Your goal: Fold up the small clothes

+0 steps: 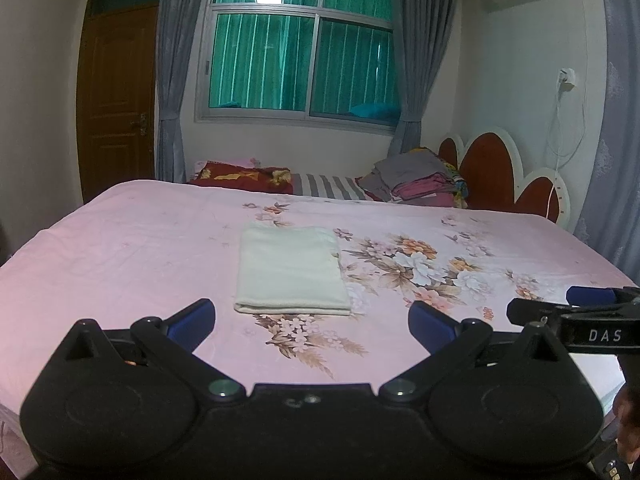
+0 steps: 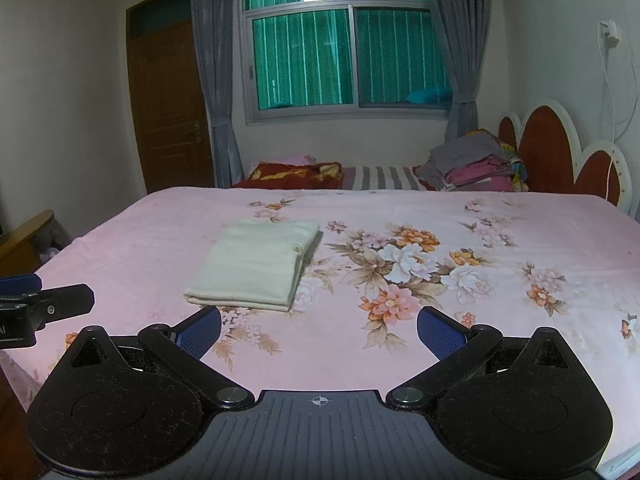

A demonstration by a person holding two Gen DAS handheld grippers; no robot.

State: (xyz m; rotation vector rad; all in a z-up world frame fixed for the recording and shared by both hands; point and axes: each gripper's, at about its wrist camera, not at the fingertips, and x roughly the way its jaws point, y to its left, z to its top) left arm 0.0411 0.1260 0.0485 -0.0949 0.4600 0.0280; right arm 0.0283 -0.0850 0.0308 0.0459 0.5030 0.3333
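A cream garment (image 1: pixel 290 268) (image 2: pixel 256 266) lies folded into a neat rectangle on the pink floral bedsheet (image 1: pixel 132 248) (image 2: pixel 400 352). My left gripper (image 1: pixel 312 320) hovers open just short of the garment's near edge, nothing between its blue pads. The right gripper (image 2: pixel 320 330) is open too, empty, with the garment ahead and to its left. In the left wrist view the right gripper (image 1: pixel 576 308) shows at the right edge. The left gripper (image 2: pixel 36 296) pokes in at the left edge of the right wrist view.
A pile of folded clothes (image 1: pixel 420 180) (image 2: pixel 476 164) sits at the far side by the red headboard (image 1: pixel 492 172) (image 2: pixel 548 148). A red blanket (image 1: pixel 244 176) and striped bedding (image 1: pixel 328 186) lie beyond the bed. A door (image 1: pixel 116 100) and window stand behind.
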